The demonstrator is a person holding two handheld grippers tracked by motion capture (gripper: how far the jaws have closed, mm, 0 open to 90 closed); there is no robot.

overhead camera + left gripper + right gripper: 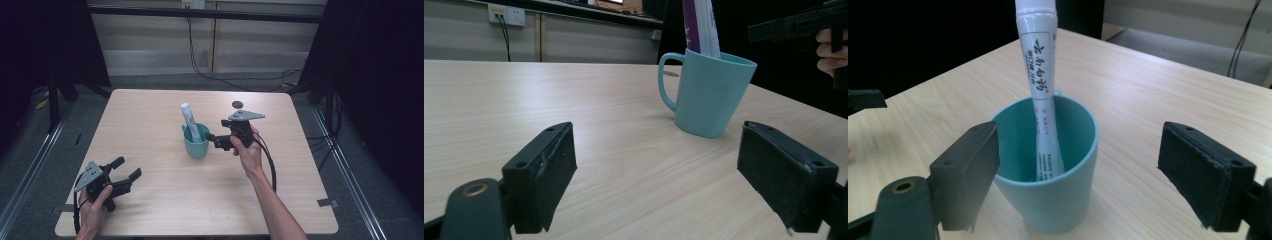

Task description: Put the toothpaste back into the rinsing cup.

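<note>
A teal mug (196,145) stands upright near the middle of the wooden table (300,175), with a white tube (189,120) leaning in it, cap end up. My right gripper (214,141) is just right of the mug, pointing at it. In the right gripper view the mug (1068,200) and tube (1038,65) sit right in front of my right gripper (1080,175), whose jaws stand wide and grip nothing. My left gripper (127,168) rests low at the table's front left, open and empty. From the left gripper view (656,180) the mug (711,97) is a short way ahead.
A small dark round object (237,104) lies on the table behind the right gripper. Cables (235,80) run over the floor past the far edge. A strip of grey tape (327,202) marks the front right corner.
</note>
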